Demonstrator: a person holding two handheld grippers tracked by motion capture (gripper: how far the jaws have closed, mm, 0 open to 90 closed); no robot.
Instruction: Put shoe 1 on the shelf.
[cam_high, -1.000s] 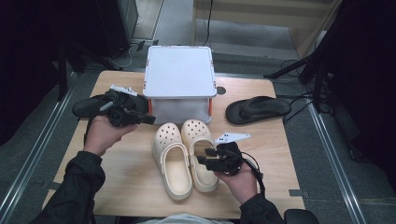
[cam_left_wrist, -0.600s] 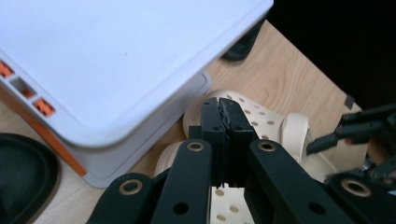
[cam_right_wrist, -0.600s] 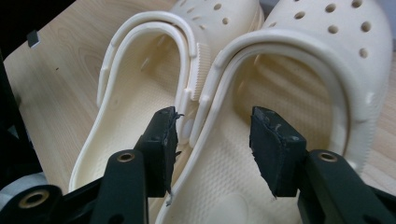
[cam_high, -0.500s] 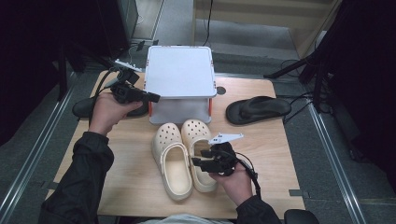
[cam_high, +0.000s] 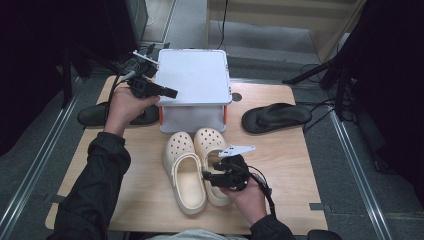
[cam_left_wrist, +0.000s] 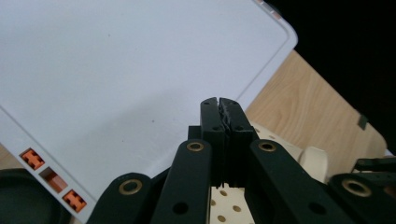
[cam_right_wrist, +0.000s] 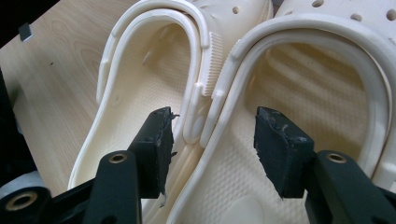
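Two cream clogs, one (cam_high: 182, 172) on the left and one (cam_high: 211, 142) on the right, lie side by side on the wooden table in front of a white lidded box (cam_high: 192, 75). My right gripper (cam_high: 206, 178) hovers over their heels. In the right gripper view it (cam_right_wrist: 212, 116) is open; its jaws have just been opening. The touching inner walls of the left clog (cam_right_wrist: 140, 84) and the right clog (cam_right_wrist: 322, 79) lie between the pads, unpressed. My left gripper (cam_high: 171, 93) is shut on nothing at the lid's left edge; in its own view the closed tips (cam_left_wrist: 219, 102) lie over the white lid (cam_left_wrist: 116, 70).
A black flip-flop (cam_high: 275, 117) lies right of the box, its mate (cam_high: 95, 115) left of it under my left forearm. The box has orange latches (cam_left_wrist: 74, 200). Bare tabletop (cam_high: 300, 165) lies right of the clogs; the floor around is dark.
My left hand rose from the black flip-flop at the left and moved right to the box lid's edge. The right gripper stayed at the clogs' heels, its jaws spreading wider.
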